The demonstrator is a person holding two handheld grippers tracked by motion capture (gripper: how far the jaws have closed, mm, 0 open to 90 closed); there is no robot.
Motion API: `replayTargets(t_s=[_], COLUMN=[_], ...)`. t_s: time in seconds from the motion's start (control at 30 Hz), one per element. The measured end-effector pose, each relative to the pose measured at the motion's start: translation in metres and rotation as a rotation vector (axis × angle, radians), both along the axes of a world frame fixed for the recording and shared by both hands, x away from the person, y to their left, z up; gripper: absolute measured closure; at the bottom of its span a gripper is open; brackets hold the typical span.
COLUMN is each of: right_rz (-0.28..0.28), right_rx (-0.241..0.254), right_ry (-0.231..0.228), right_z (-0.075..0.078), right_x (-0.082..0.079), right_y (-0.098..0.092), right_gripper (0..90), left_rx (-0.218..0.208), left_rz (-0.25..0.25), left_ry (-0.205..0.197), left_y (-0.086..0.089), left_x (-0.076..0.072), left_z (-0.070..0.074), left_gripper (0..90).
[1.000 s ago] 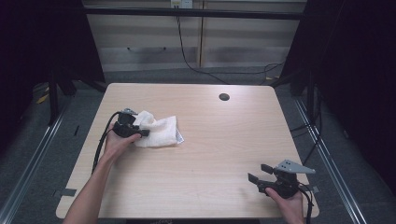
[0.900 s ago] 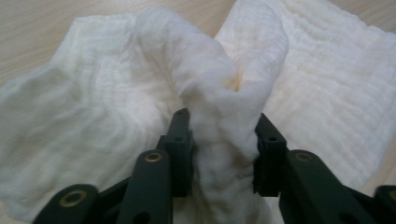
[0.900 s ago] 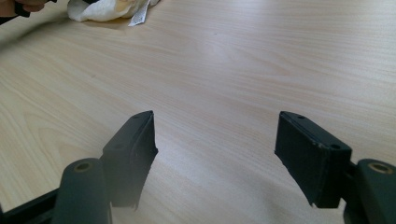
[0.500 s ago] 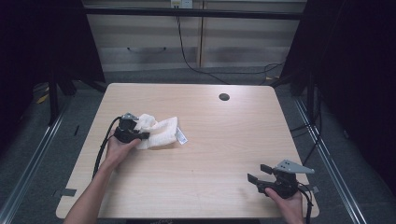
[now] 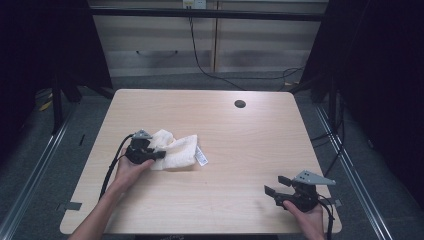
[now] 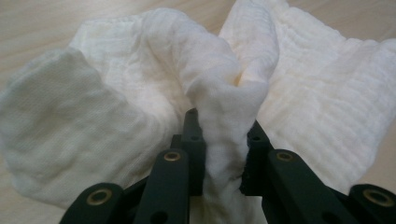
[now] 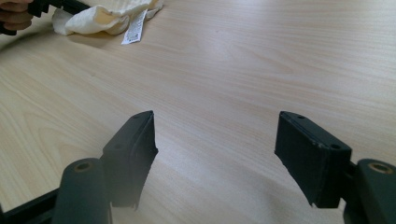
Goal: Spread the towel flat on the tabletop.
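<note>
On the left half of the counter sits a crumpled white cloth, bunched into soft folds with a small printed tag sticking out on its right edge. Left claw is right in it, jaws pinched onto a raised ridge of the fabric, which stands up between the two black pads; they've just been closing down on that fold. From above you can see the person's left hand wrapped around it at the cloth's left end. Way off near the front right corner, the right claw rests low over bare wood, jaws spread wide with nothing in them, well apart from the cloth. Round dark hole near the far edge.
</note>
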State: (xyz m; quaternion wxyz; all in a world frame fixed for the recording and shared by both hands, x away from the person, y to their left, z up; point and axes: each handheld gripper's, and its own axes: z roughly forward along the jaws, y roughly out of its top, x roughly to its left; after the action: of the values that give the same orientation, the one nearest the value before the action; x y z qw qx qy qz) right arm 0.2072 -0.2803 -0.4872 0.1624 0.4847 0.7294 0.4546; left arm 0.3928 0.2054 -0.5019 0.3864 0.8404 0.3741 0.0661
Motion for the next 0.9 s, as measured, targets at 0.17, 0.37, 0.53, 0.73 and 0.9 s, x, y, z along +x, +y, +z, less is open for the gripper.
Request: replayTargets(t_s=[0.17,0.37,0.53,0.73,0.9], right_rz=[0.004,0.013,0.023,0.022,0.023], right_rx=[-0.002,-0.005,-0.006,-0.007,-0.009], right_ry=[0.000,-0.001,-0.005,0.000,0.002], right_z=[0.000,0.001,0.002,0.001,0.001], right_x=[0.003,0.003,0.001,0.001,0.001], right_y=[0.001,0.003,0.004,0.003,0.004], right_gripper=[29.0,29.0,29.1,29.0,29.0], left_rx=[-0.005,-0.001,0.002,-0.003,-0.005], left_rz=[-0.042,-0.084,-0.096,-0.125,-0.172], left_ry=[0.010,0.009,0.019,0.025,0.023], left_y=[-0.011,-0.021,-0.031,-0.043,-0.061], left_x=[-0.017,-0.036,-0.051,-0.063,-0.081], left_z=[0.001,0.002,0.003,0.003,0.004], left_gripper=[76.6,76.6,76.6,76.6,76.6])
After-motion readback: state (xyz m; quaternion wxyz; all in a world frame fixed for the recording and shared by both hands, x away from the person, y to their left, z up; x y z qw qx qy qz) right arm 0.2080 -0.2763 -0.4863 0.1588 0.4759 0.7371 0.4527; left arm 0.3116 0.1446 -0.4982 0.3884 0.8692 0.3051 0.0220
